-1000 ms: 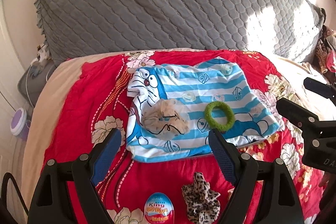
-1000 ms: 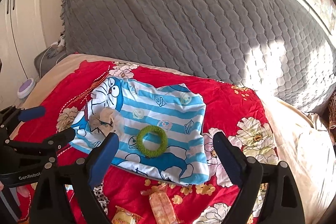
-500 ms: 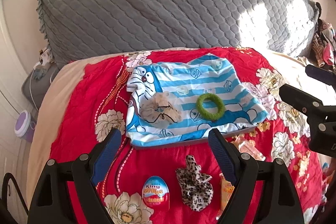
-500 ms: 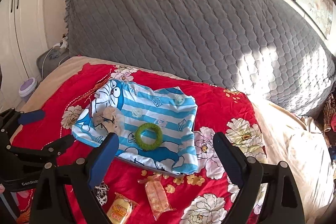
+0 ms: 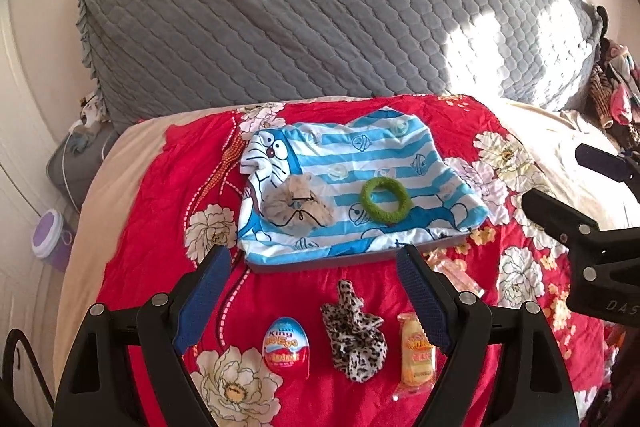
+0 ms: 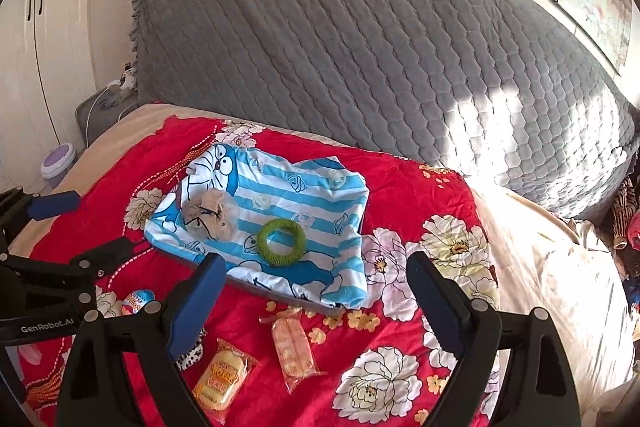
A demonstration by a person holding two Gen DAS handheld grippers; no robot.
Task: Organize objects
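Both grippers, left gripper [image 5: 310, 291] and right gripper [image 6: 316, 297], are hanging wide open and empty while I am eyeing the soft, light leopard scrunchie [image 5: 354, 339] lying on the red bedspread [image 5: 160, 227], best pinched across its bunched middle.

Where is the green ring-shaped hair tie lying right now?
The green hair tie lies flat on the blue-striped cartoon cloth, right of the beige scrunchie in the left wrist view, with the leopard-print scrunchie nearer the camera on the red bedspread.

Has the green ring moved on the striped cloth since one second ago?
No. The green ring lies at the same spot on the striped cloth, right of the beige scrunchie; only the cameras pulled back.
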